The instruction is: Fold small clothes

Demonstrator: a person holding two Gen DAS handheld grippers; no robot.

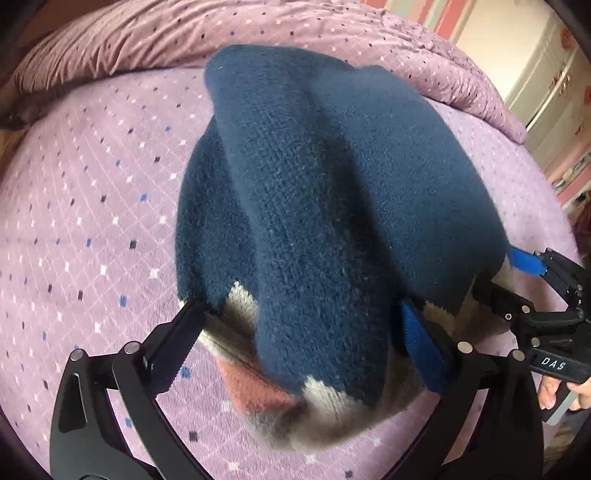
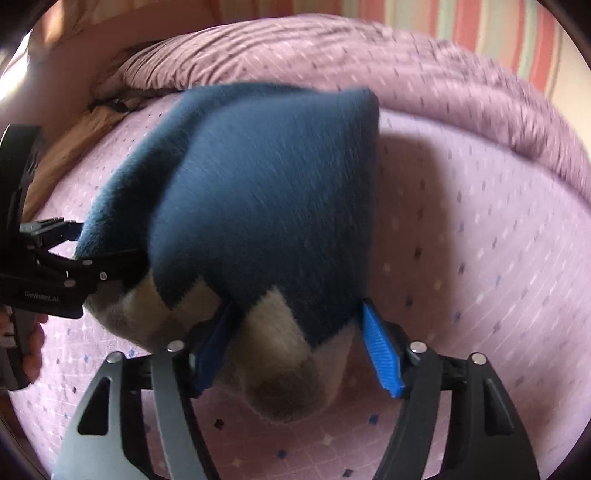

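A navy knit sweater (image 1: pixel 314 184) with cream, pink and grey patches at its near end lies bunched in thick folds on the purple bedspread (image 1: pixel 92 221). My left gripper (image 1: pixel 299 308) stands wide open astride the patterned end, and a navy fold drapes loosely between its fingers. My right gripper (image 1: pixel 498 269) shows at the sweater's right edge. In the right wrist view the sweater (image 2: pixel 258 184) is blurred. There my right gripper (image 2: pixel 297 304) is open, its blue pads on either side of the cream and navy edge. My left gripper (image 2: pixel 110 240) reaches in from the left.
A rumpled purple duvet (image 1: pixel 147 37) runs along the far side of the bed (image 2: pixel 480 258). A white wardrobe (image 1: pixel 554 74) stands at the right, and a striped wall (image 2: pixel 480 22) lies beyond. A person's hand (image 1: pixel 550 391) holds the right gripper's handle.
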